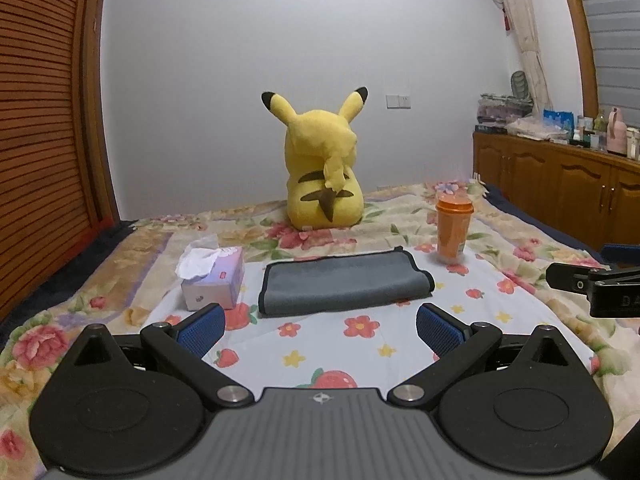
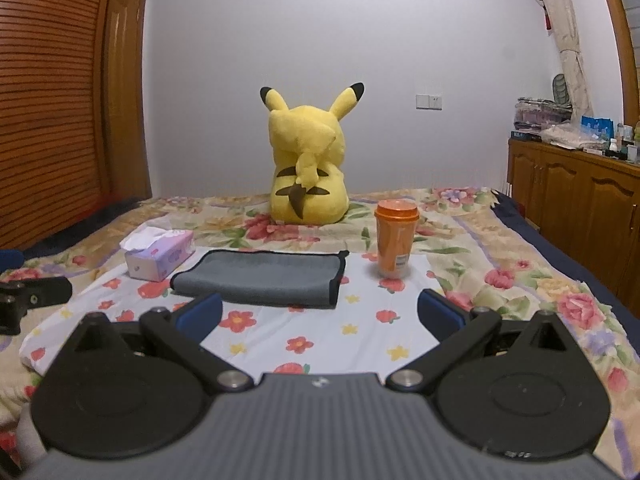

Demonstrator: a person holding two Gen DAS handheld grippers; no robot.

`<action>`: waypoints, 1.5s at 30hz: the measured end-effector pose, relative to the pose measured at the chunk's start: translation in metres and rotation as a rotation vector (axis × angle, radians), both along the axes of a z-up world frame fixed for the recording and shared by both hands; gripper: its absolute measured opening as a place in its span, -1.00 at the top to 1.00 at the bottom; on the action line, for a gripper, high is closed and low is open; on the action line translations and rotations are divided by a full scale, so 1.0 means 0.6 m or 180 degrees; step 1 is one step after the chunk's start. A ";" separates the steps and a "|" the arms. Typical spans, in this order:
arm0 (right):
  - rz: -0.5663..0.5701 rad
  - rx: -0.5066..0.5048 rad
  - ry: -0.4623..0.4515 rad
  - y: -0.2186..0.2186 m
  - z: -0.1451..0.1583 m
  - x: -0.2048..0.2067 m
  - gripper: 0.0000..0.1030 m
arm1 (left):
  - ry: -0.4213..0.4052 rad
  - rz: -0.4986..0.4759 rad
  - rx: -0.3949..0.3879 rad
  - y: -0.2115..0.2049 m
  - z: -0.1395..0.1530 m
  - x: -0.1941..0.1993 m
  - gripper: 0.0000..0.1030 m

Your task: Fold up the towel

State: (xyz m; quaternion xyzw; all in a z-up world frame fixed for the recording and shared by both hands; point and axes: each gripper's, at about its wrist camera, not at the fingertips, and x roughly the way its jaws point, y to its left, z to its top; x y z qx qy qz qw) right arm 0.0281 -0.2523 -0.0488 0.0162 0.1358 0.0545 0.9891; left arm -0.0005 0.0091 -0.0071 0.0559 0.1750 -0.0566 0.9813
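On the flowered bed (image 1: 520,236), going left to right, a tissue box (image 1: 214,280) stands just beside the grey towel (image 1: 344,286), which lies folded and flat on a white flowered sheet (image 1: 360,344), and an orange cup (image 1: 453,228) stands upright near the towel's right end. A yellow plush toy (image 1: 324,168) sits behind them by the wall. The left tool (image 1: 320,330) and the right tool (image 2: 319,316) both hang short of the towel, fingers spread wide and holding nothing.
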 end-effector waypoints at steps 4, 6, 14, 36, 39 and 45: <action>-0.0023 0.0019 -0.0044 -0.002 0.002 -0.003 -1.00 | -0.0061 0.0020 0.0012 -0.001 0.003 -0.003 -1.00; -0.0029 0.0038 -0.0055 -0.003 0.002 -0.003 -1.00 | -0.0076 0.0021 0.0014 -0.001 0.003 -0.004 -1.00; -0.0049 0.0056 -0.0108 -0.005 0.003 -0.004 -1.00 | -0.0101 0.0044 0.0006 0.001 0.004 -0.005 -1.00; -0.0050 0.0055 -0.0109 -0.005 0.002 -0.004 -1.00 | -0.0093 0.0057 -0.0015 0.004 0.004 -0.001 -1.00; -0.0051 0.0055 -0.0110 -0.005 0.002 -0.004 -1.00 | -0.0093 0.0055 -0.0014 0.004 0.004 -0.001 -1.00; -0.0050 0.0054 -0.0108 -0.005 0.002 -0.004 -1.00 | -0.0092 0.0056 -0.0015 0.005 0.004 -0.001 -1.00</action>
